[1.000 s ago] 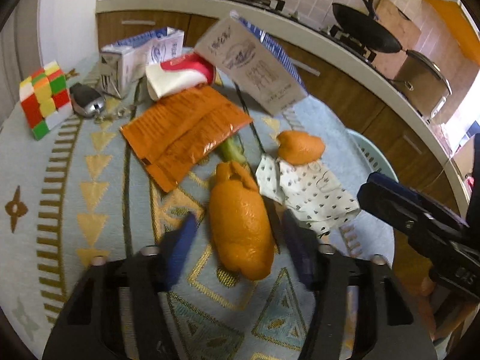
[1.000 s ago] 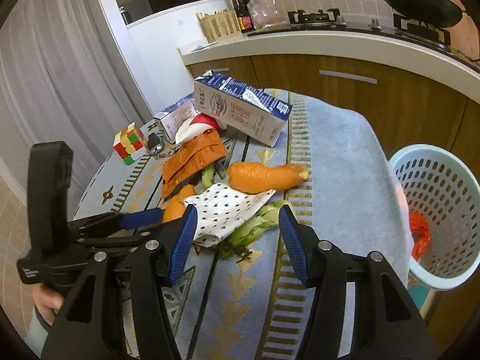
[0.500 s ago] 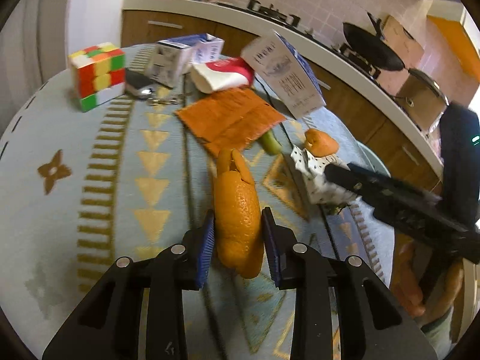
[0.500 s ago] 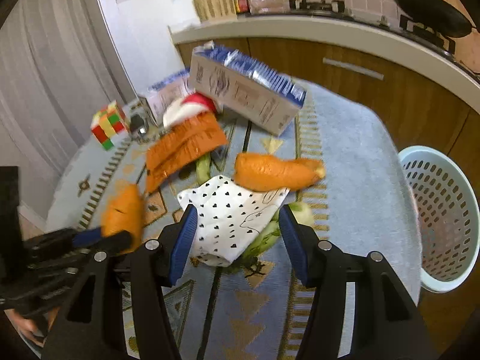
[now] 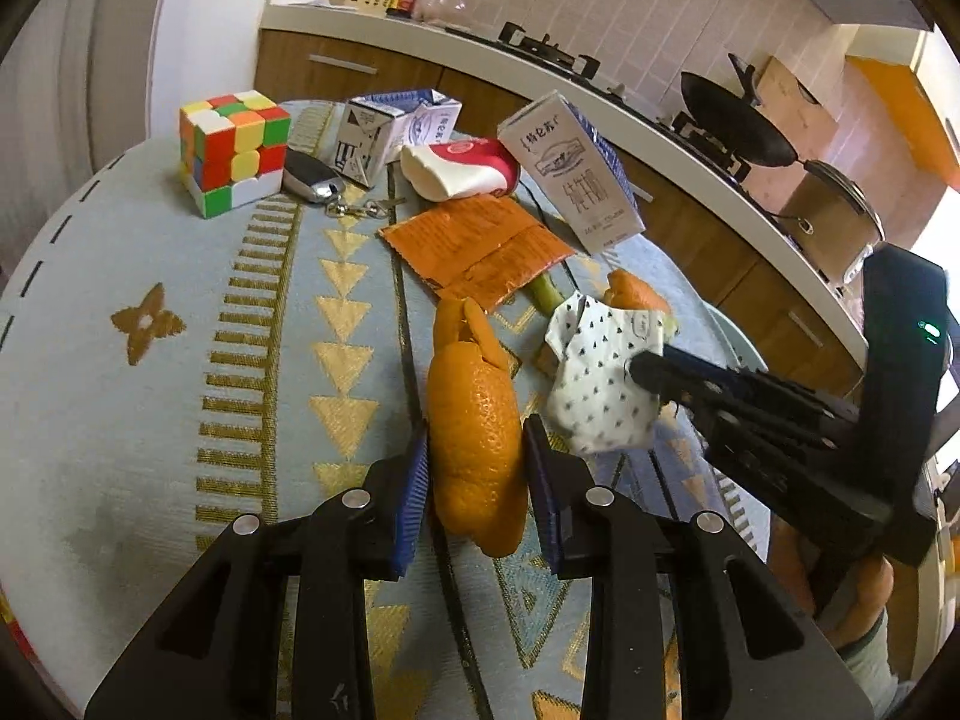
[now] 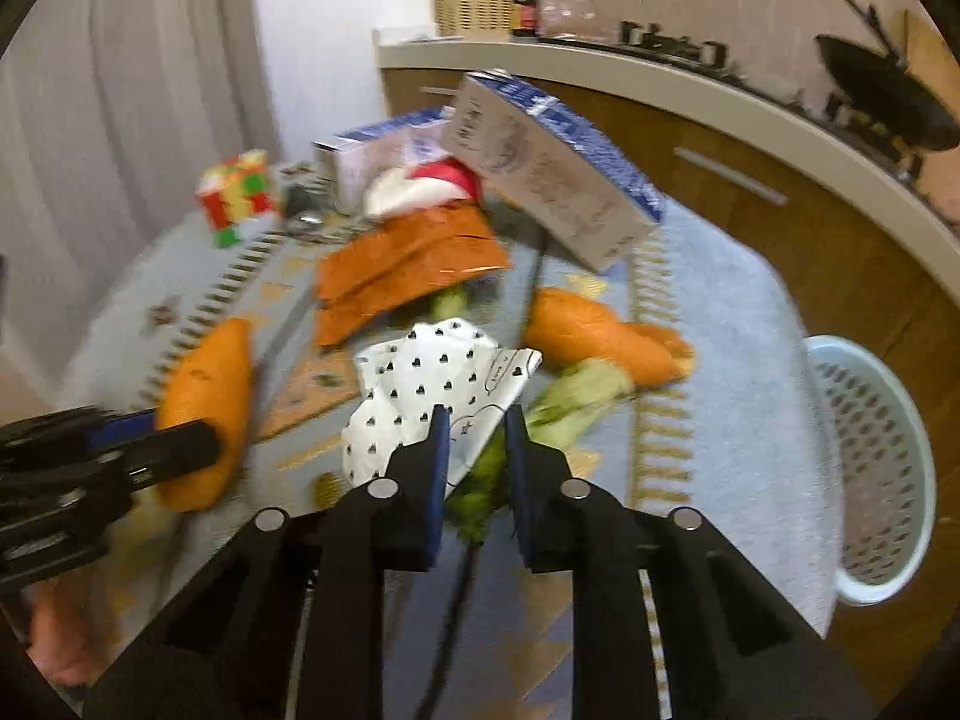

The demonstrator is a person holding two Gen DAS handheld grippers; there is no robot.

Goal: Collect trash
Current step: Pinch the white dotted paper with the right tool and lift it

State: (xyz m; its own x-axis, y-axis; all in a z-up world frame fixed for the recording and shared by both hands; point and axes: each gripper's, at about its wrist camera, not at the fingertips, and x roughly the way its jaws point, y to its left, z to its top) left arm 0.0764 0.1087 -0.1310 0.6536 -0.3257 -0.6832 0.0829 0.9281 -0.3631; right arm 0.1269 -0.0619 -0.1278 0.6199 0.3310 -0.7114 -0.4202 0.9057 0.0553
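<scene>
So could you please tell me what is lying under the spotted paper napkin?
Green vegetable scraps stick out from under the spotted napkin, between the right claw's tips. How far they run beneath it is covered.

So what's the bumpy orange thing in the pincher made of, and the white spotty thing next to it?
The bumpy orange peel looks like citrus rind: dimpled, slightly glossy skin, curled at one end. The white dotted wrapper seems to be thin paper or soft plastic film, since it crumples and folds; which one is hard to tell.
</scene>
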